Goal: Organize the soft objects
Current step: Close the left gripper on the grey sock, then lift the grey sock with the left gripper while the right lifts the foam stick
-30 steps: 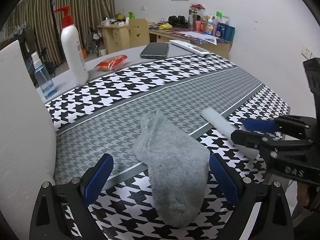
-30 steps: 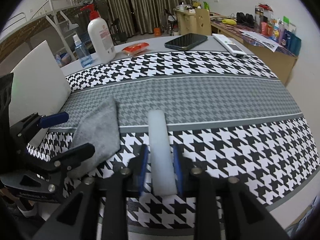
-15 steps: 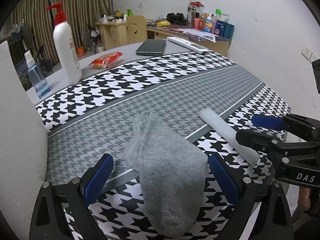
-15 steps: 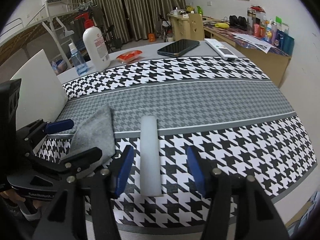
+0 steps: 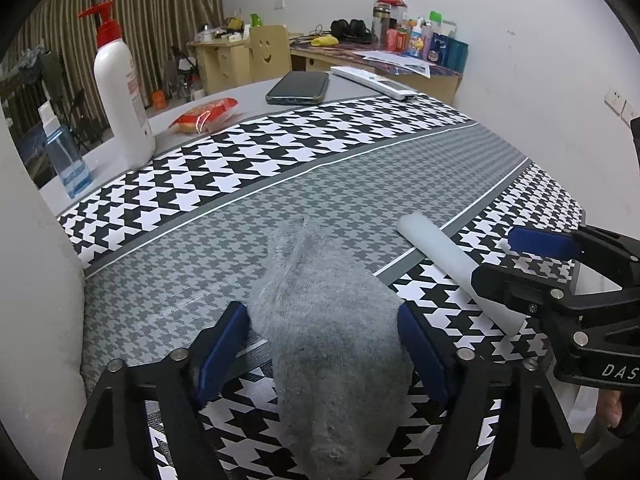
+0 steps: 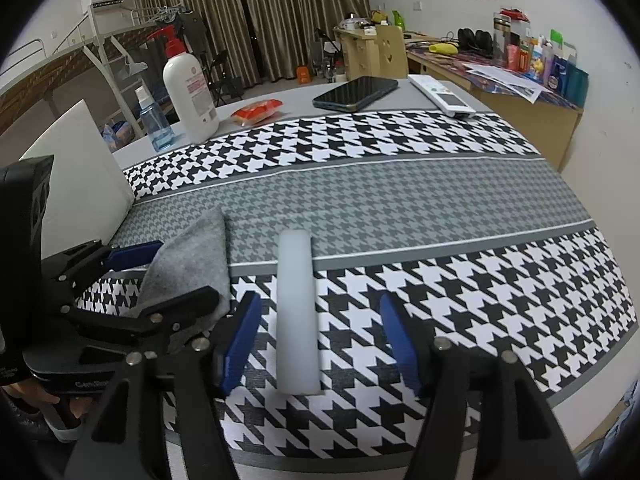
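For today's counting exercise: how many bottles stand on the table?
2. The white pump bottle stands at the far left edge; the small blue spray bottle stands just left of it. Others may be hidden.

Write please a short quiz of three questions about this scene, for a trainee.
1. True or false: the long white foam strip lies between the right claw's open jaws, and touches neither pad.
2. Which soft thing lies on the black-and-white houndstooth cloth, left of the strip in the right wrist view? A) a grey knitted sock B) a red towel C) a blue sponge
3. Fill in: the dark flat phone lies between the orange snack packet and the white ____.

Key: 1 true (these jaws have just been opening); 2 A; 3 remote control.
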The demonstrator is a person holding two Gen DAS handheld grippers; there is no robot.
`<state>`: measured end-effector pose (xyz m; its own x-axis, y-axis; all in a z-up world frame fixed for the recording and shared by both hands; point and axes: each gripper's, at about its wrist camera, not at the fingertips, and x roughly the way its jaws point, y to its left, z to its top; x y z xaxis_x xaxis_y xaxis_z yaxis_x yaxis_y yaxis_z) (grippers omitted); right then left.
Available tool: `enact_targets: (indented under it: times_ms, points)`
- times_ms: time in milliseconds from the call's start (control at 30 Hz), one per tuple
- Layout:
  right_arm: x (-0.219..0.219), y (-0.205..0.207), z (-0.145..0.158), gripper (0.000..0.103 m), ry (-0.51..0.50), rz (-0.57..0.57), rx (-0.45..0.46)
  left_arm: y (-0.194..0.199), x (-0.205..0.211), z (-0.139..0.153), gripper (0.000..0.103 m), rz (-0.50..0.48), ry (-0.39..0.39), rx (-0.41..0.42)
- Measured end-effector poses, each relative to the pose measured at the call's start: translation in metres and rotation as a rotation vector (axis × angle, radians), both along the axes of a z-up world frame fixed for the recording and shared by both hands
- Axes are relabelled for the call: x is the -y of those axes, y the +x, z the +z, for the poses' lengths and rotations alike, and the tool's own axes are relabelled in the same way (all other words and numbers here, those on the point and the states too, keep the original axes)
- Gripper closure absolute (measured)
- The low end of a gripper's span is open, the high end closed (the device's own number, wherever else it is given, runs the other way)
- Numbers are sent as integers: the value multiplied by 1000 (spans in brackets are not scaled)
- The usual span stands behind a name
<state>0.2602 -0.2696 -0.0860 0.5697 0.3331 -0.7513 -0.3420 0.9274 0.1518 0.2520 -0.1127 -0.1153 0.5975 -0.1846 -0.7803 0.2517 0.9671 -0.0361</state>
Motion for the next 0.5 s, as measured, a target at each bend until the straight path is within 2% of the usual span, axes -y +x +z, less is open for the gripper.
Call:
enact_targets:
  times_ms: [100, 167, 200, 267, 500]
  points:
    - [0, -1, -1, 32, -3, 1, 3, 0, 1, 1, 40, 2, 2, 5]
    - [0, -1, -2, 31, -10, 1, 2, 1, 1, 2, 59, 7, -1, 7]
    - [0, -1, -2, 31, -12, -1, 0, 2, 1, 3, 63, 5, -4, 7]
    - [-1, -2, -4, 31, -16, -5, -3, 4, 1, 3, 81, 5, -8, 6]
    - [-7, -3, -4, 31, -28, 8, 4, -1, -1, 15, 83, -2, -24, 38]
